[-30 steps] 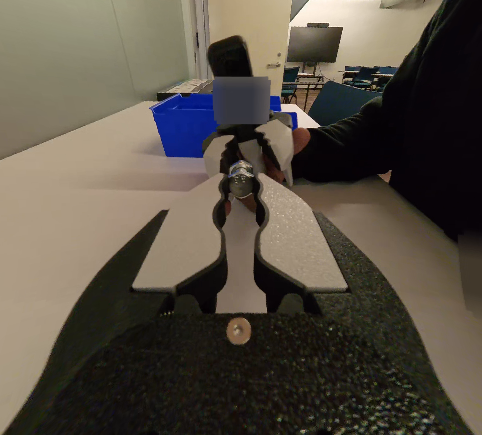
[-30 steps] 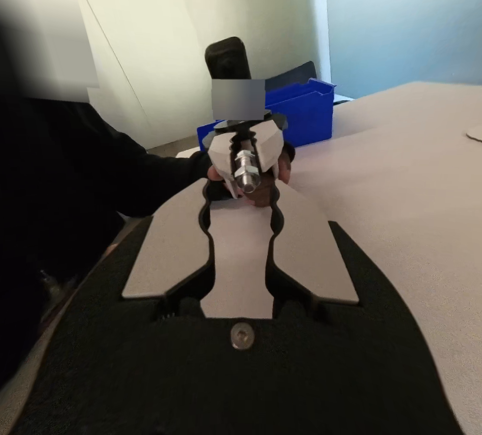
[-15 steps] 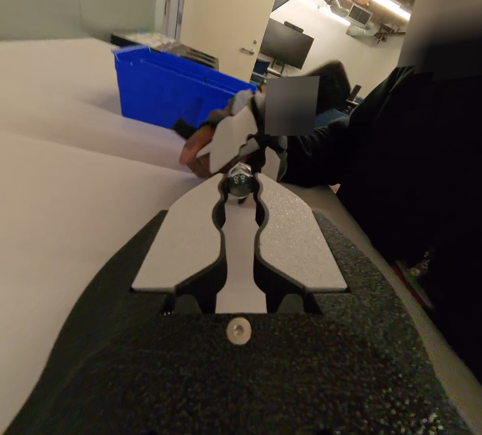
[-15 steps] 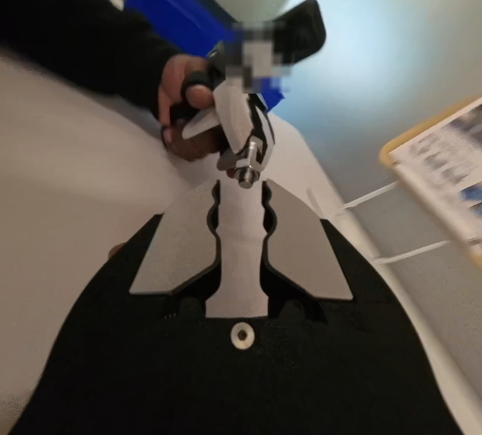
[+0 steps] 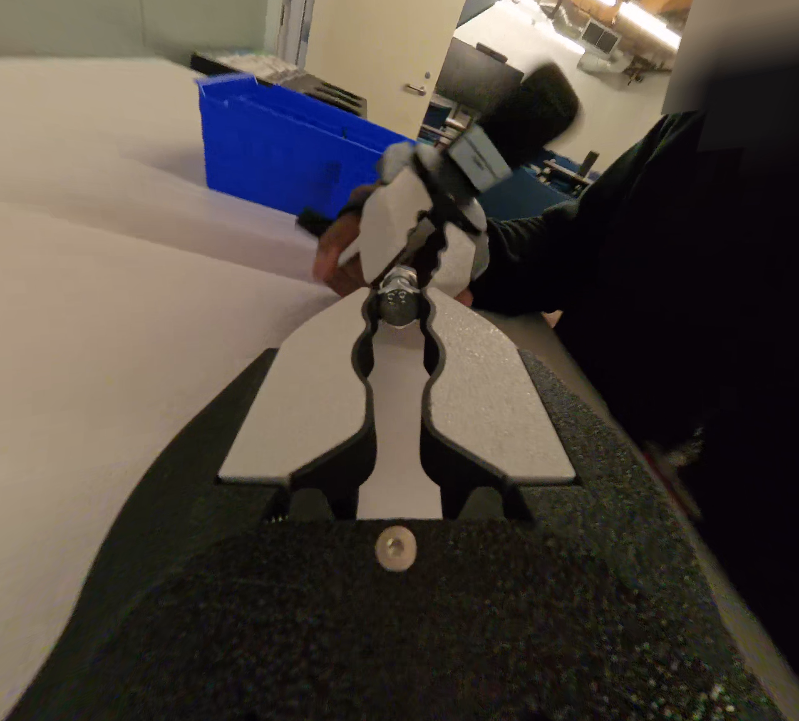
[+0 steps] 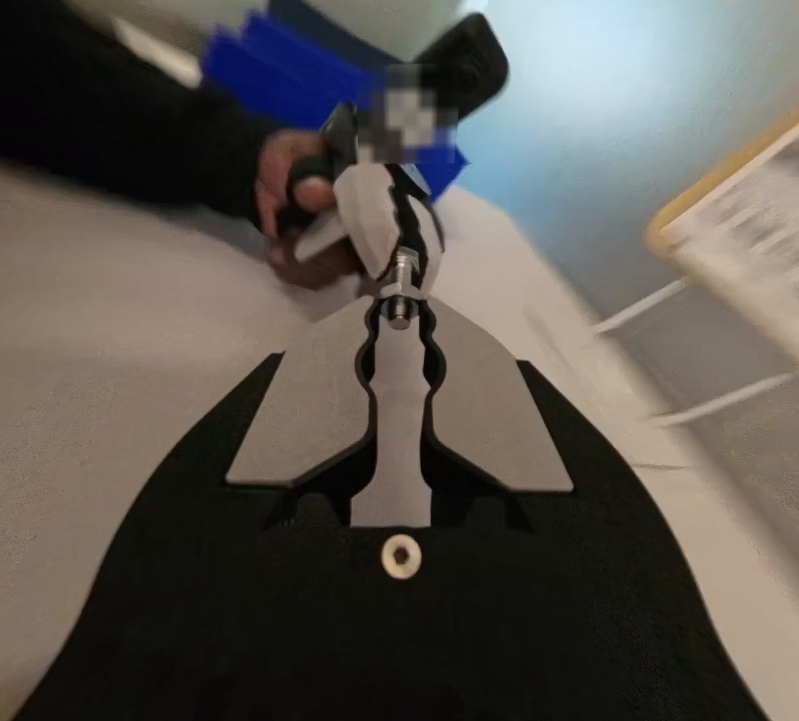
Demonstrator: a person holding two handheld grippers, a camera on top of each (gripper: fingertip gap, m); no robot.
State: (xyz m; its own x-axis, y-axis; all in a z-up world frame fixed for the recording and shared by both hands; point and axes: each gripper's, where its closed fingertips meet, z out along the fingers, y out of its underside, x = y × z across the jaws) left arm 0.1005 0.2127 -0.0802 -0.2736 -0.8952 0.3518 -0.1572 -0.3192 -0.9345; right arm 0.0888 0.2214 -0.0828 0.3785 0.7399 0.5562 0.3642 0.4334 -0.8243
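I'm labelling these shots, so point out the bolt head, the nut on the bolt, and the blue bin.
bolt head (image 5: 397, 303), left wrist view, on its round face.
nut (image 6: 398, 290), right wrist view, on its front flat.
blue bin (image 5: 276, 151), left wrist view, on its side wall.

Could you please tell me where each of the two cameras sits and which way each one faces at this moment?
Left wrist view: rides on the left tongs, looking along them at the bolt head they grip; beyond, the right tongs, a hand, a dark sleeve.
Right wrist view: rides on the right tongs, looking along them at the nut on the bolt's threaded end; beyond, the left tongs, a hand.
Shared: they face each other; both show the bolt, blue bin and white table.
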